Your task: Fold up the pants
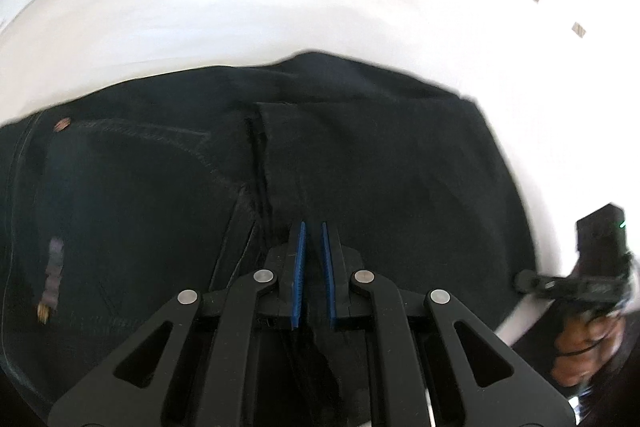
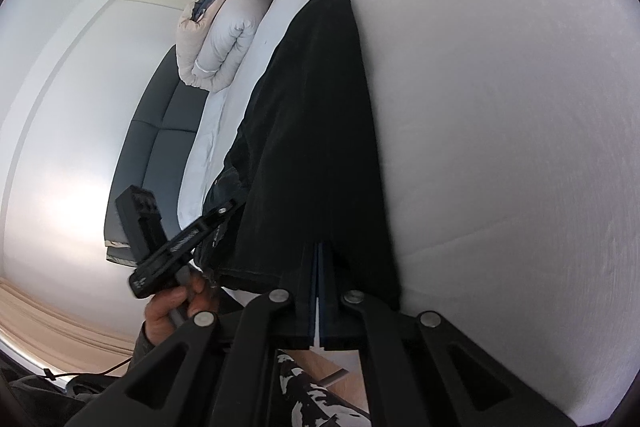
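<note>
Pants (image 1: 280, 167): laid dark on the white bed (image 1: 200, 27), near edge.
Progress: judged partly folded lengthwise; cross folds left.
Left gripper (image 1: 314, 231): narrowed over the crotch seam; a grip cannot be told.
Right gripper (image 2: 319, 247): levelled sideways, closed on the hem.

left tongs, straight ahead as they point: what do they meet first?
Most likely the black pants: the left tongs sit nearly shut right over the dark fabric. Past the pants lies bare white bed sheet. Whether they already touch the cloth is unclear.
</note>
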